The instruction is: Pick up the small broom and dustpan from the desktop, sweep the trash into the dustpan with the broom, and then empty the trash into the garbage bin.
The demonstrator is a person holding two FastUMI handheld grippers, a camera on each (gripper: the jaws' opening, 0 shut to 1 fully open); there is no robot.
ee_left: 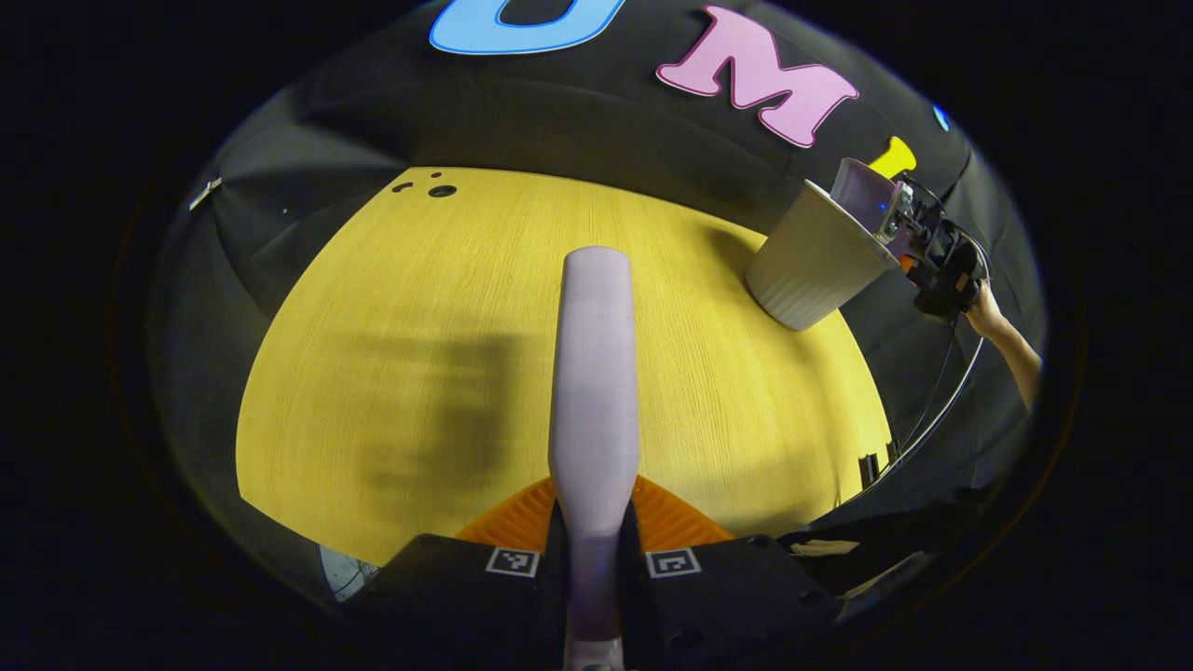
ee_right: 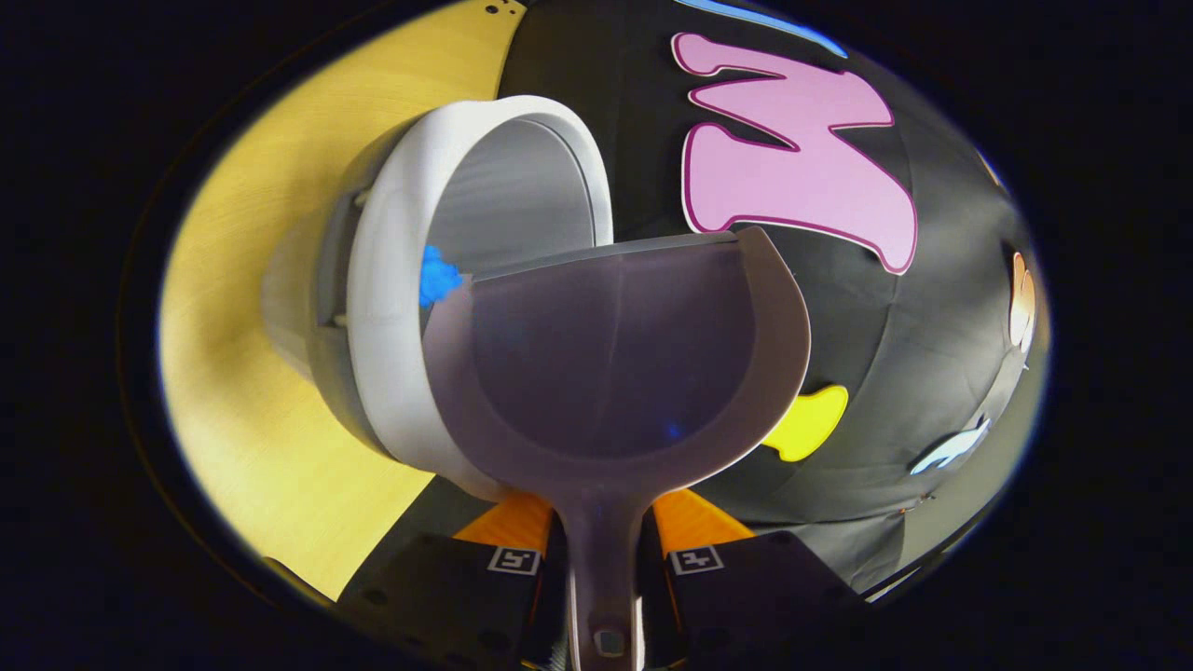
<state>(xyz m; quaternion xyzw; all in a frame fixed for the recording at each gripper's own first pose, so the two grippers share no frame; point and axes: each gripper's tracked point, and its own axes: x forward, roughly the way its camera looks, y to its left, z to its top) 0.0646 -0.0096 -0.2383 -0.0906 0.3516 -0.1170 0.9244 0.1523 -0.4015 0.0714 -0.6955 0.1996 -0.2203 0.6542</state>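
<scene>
Left gripper (ee_left: 594, 550): jaws standing closed to a narrow gap, both fingers pressing on the pale lilac plastic broom handle (ee_left: 594, 373). The handle is running straight forward from between the fingers, out over the yellow wood-grain desktop (ee_left: 391, 308), ending in a rounded tip. The brush end is not showing, so its position cannot be told.

Right gripper (ee_right: 603, 550): jaws likewise drawn in close, both fingers clamping the stem of the translucent grey-lilac plastic dustpan (ee_right: 615, 363). The pan is spreading out just ahead of the fingers, its scoop facing the camera and its far lip overlapping the mouth of the bin.

White ribbed plastic garbage bin (ee_right: 391, 308): in the right gripper view it is lying just beyond and left of the dustpan, its wide rim turned toward the camera. In the left gripper view it is standing on the far right part of the desktop, near the edge, with the dustpan tipped over its rim and a hand behind it gripping the right gripper.

Small bright blue piece of trash (ee_right: 436, 277): showing at the bin's rim, just beside the dustpan's left far corner; whether it is touching either cannot be told.

Desktop: two dark holes (ee_left: 431, 189) are showing near its far left corner.
</scene>
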